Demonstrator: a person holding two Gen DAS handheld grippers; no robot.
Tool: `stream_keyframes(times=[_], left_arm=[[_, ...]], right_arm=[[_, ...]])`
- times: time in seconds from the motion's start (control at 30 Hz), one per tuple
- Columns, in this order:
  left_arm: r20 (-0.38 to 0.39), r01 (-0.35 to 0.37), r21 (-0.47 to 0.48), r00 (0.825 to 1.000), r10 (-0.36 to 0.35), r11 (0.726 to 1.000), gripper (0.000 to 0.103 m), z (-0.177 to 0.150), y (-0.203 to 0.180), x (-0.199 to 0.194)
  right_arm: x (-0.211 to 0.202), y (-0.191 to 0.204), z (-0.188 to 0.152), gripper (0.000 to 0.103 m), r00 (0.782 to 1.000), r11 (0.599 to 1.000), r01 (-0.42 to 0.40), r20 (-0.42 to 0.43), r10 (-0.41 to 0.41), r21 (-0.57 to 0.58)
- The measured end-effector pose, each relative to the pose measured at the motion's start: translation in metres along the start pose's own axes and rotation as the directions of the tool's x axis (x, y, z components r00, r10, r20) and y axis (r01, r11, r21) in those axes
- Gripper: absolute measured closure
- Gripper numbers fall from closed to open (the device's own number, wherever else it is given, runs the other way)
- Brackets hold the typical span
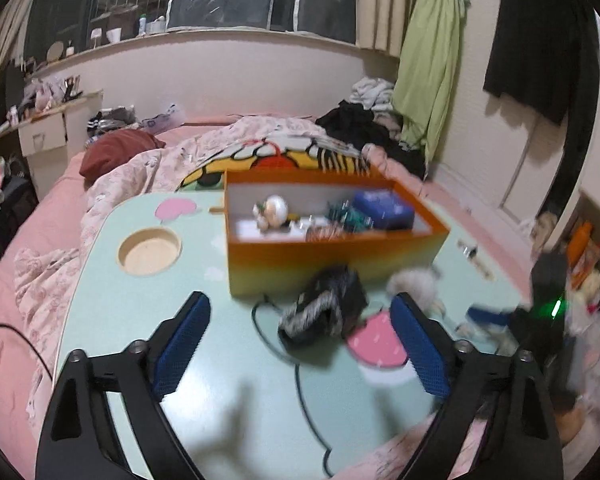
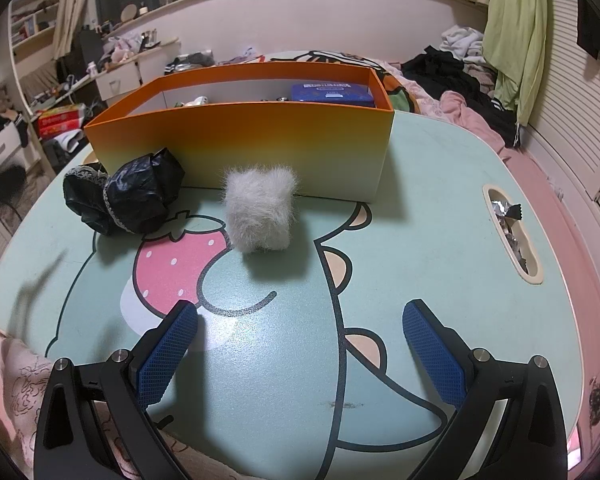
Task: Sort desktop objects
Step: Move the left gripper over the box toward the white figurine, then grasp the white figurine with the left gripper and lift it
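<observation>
On the green table point(image 2: 420, 208), a fluffy white ball point(image 2: 260, 210) and a black bundle point(image 2: 128, 196) sit just in front of the orange box point(image 2: 240, 140). My left tongs point(image 1: 300, 336) and right tongs point(image 2: 300, 340) are wide and hold nothing. I think I grab the ball next and drop it in the box.

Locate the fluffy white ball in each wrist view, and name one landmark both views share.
Left wrist: fluffy white ball, right of centre, blurred, before the orange box.
Right wrist: fluffy white ball, centre, before the orange box.
Shared landmark: the orange box.
</observation>
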State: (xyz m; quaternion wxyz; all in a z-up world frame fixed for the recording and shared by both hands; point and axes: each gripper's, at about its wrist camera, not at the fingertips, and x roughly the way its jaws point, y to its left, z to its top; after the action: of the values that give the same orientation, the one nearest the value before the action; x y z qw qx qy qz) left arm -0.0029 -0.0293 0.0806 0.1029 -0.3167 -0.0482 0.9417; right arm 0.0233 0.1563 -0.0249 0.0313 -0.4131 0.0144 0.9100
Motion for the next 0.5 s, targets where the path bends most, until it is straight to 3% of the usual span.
stream_keyframes(times=[0.13, 0.2, 0.27, 0.37, 0.5], left_arm=[[-0.029, 0.008, 0.024, 1.0, -0.007, 1.0, 0.029, 0.036, -0.002, 0.009], [-0.054, 0.006, 0.036, 0.999, -0.004, 0.999, 0.045, 0.059, -0.001, 0.022], [-0.106, 0.004, 0.031, 0.994, -0.001, 1.0, 0.047, 0.076, -0.001, 0.04], [-0.199, -0.031, 0.03, 0.979, 0.036, 0.999, 0.047, 0.096, 0.004, 0.08], [-0.315, -0.118, 0.066, 0.94, 0.133, 0.991, 0.047, 0.105, 0.006, 0.134]], right_arm=[[0.0, -0.001, -0.002, 0.0, 1.0, 1.0, 0.001, 0.001, -0.001, 0.001], [0.0, 0.0, -0.001, 0.0, 1.0, 1.0, 0.001, 0.001, -0.001, 0.002], [0.0, -0.001, -0.002, 0.0, 1.0, 1.0, 0.001, 0.001, -0.001, 0.002], [0.0, 0.0, -0.001, 0.0, 1.0, 1.0, 0.001, 0.001, -0.001, 0.002], [0.0, 0.0, -0.002, 0.0, 1.0, 1.0, 0.001, 0.001, -0.001, 0.002]])
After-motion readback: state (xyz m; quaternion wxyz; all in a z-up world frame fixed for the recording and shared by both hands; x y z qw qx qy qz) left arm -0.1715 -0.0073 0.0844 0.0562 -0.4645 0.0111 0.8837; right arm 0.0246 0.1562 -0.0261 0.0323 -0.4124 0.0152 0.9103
